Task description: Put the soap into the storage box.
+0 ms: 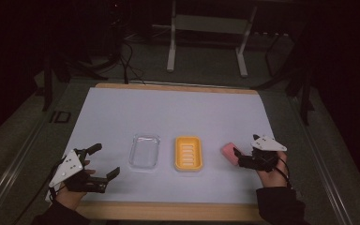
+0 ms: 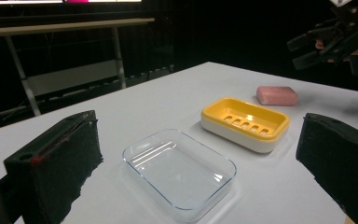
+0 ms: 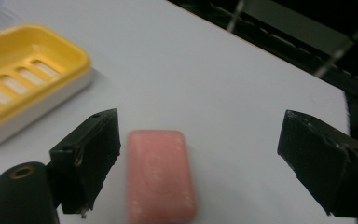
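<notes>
Right gripper (image 3: 200, 158) fingers wide around pink soap (image 3: 161, 175); high view hides gap.

Probably a lab: dim room, white-covered tabletop (image 1: 168, 112), metal stand (image 1: 206, 28) and cables (image 1: 126, 61) beyond the tongs.

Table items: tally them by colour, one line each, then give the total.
Pink: 1, the soap bar
Yellow: 1, the soap dish
Clear: 1, the clear tray
Total: 3
</notes>
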Demonstrator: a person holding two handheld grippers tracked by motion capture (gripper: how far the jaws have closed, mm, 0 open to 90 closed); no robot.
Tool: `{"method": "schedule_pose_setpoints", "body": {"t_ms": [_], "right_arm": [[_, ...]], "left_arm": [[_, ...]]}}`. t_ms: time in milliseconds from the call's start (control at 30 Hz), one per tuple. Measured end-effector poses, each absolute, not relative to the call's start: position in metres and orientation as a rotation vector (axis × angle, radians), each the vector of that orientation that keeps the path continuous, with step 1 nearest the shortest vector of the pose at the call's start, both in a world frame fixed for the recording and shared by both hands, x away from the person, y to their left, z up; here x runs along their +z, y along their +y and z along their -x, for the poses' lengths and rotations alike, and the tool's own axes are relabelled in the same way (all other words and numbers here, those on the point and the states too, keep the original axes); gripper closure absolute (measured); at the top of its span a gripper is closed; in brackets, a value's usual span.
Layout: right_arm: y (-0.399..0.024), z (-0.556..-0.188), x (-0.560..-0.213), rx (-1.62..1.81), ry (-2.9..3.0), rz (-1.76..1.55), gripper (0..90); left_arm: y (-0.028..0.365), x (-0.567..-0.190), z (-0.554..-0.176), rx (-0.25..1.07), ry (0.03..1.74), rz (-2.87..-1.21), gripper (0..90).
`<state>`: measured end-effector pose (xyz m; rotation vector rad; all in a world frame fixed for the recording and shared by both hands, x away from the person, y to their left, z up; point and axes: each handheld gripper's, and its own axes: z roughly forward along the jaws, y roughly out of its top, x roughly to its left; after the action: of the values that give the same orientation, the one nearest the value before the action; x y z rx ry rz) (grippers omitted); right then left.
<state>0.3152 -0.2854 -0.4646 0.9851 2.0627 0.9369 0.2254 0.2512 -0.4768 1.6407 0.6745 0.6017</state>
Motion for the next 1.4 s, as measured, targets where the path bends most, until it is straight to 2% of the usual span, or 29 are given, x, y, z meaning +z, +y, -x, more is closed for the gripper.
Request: {"method": "schedule_pose_setpoints", "body": {"t_ms": [267, 367, 1000, 1033, 1167, 1400], "right_arm": [[-0.29, -0.319, -0.46, 0.787, 2.066, -1.112, 13.8], [-0.292, -0.321, -0.461, 0.702, 2.106, -1.296, 14.8], [-0.316, -0.323, -0.464, 0.43, 2.149, -1.789, 16.9], [-0.32, -0.323, -0.465, 0.414, 2.158, -1.865, 21.5], [-0.326, -0.324, -0.465, 0.38, 2.181, -1.992, 23.2], [-0.328, -0.324, -0.467, 0.246, 2.302, -2.099, 21.5]], "left_arm": [[0.247, -0.477, -0.231, 0.582, 0.66, -1.652, 0.1], [0.246, -0.476, -0.232, 0.581, 0.658, -1.658, 0.1], [0.241, -0.476, -0.24, 0.546, 0.656, -1.668, 0.2], [0.241, -0.476, -0.241, 0.546, 0.654, -1.669, 0.1], [0.239, -0.476, -0.241, 0.545, 0.652, -1.677, 0.1], [0.238, -0.476, -0.242, 0.542, 0.652, -1.684, 0.2]]}}
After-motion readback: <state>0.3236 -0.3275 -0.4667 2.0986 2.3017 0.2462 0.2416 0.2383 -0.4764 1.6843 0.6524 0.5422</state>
